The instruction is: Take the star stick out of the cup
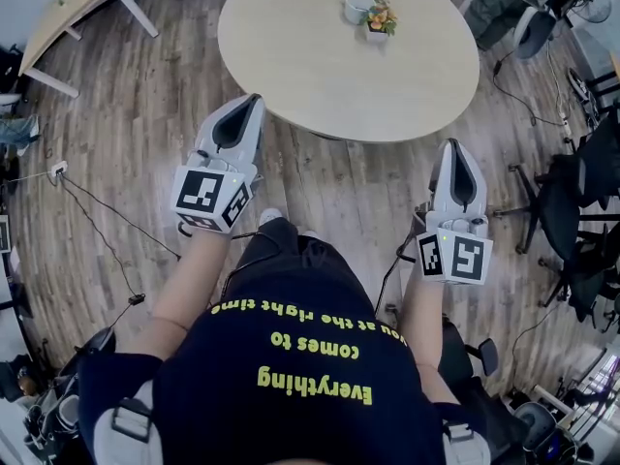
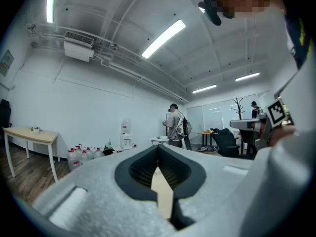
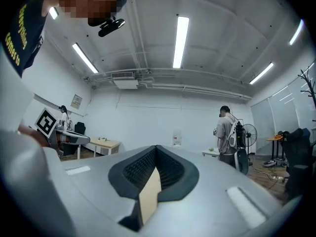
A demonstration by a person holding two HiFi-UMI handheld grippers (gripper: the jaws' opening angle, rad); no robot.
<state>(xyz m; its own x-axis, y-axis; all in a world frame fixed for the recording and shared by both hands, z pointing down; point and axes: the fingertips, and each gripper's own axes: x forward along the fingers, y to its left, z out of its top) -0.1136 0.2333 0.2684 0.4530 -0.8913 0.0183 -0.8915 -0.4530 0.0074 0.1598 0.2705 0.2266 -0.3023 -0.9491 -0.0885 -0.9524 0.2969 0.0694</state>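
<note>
On the far side of the round beige table [image 1: 291, 56] stand a white cup [image 1: 357, 6] and, right beside it, a small white pot with colourful things sticking out [image 1: 378, 17]; I cannot make out the star stick among them. My left gripper [image 1: 256, 99] hovers at the table's near left edge, shut and empty. My right gripper [image 1: 452, 145] hangs off the near right edge over the floor, also shut with nothing held. Both stay well short of the cup. In the left gripper view the left gripper [image 2: 158, 147] points up into the room, as does the right gripper [image 3: 157, 147] in the right gripper view.
A rectangular wooden table [image 1: 68, 8] stands at the far left. Office chairs [image 1: 572, 192] and cables crowd the right side, and a cable [image 1: 97, 231] trails over the wooden floor at left. A person [image 2: 174, 125] stands beyond the round table, near water bottles [image 2: 81, 154].
</note>
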